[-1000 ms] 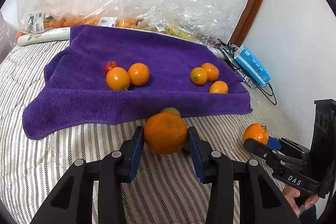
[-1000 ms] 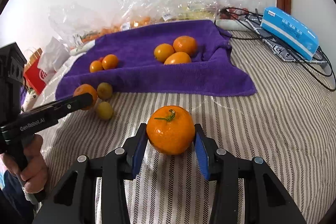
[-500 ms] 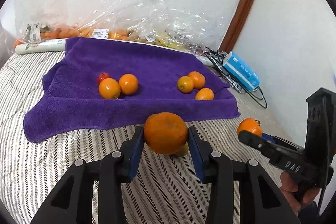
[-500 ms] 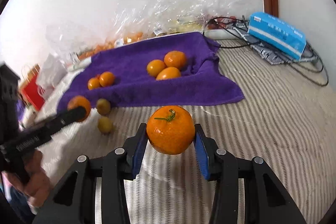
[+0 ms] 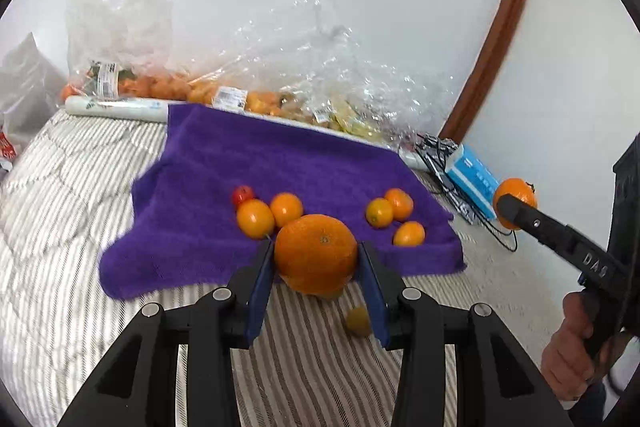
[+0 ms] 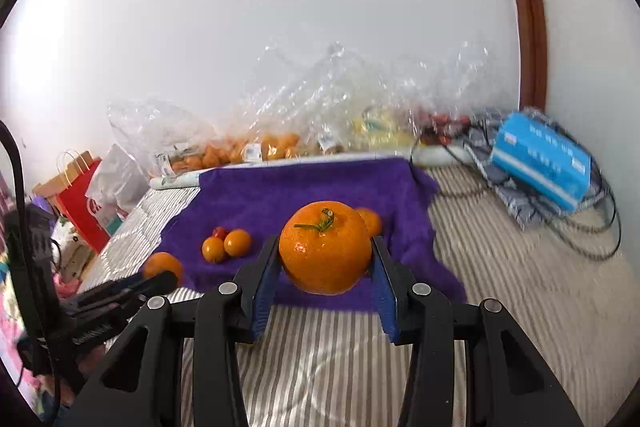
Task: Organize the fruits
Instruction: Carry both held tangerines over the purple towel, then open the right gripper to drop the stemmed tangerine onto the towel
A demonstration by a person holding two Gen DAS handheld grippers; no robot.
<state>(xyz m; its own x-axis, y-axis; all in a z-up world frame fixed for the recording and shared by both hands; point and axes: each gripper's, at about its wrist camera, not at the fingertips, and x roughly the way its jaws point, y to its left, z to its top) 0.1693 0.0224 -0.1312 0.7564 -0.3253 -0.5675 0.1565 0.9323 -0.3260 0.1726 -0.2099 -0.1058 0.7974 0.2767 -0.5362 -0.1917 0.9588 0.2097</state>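
My left gripper (image 5: 316, 259) is shut on a large orange (image 5: 315, 253) and holds it above the striped bed, just before the purple towel (image 5: 280, 163). My right gripper (image 6: 325, 259) is shut on a stemmed orange (image 6: 325, 253), lifted before the same towel (image 6: 304, 191). On the towel lie two small oranges (image 5: 270, 215) with a red tomato (image 5: 242, 194) at the left, and three small oranges (image 5: 394, 215) at the right. A small yellow-green fruit (image 5: 357, 321) lies on the bed under my left gripper. The right gripper also shows in the left wrist view (image 5: 514, 203).
Clear plastic bags of fruit (image 5: 224, 95) line the wall behind the towel. A blue box (image 6: 540, 159) and black cables (image 6: 592, 223) lie at the right. Red and white shopping bags (image 6: 88, 195) stand at the left. The striped bedding (image 6: 500, 287) surrounds the towel.
Both grippers have lifted their oranges off the bed and risen. The views now look higher, with the towel lower and further in the frames.
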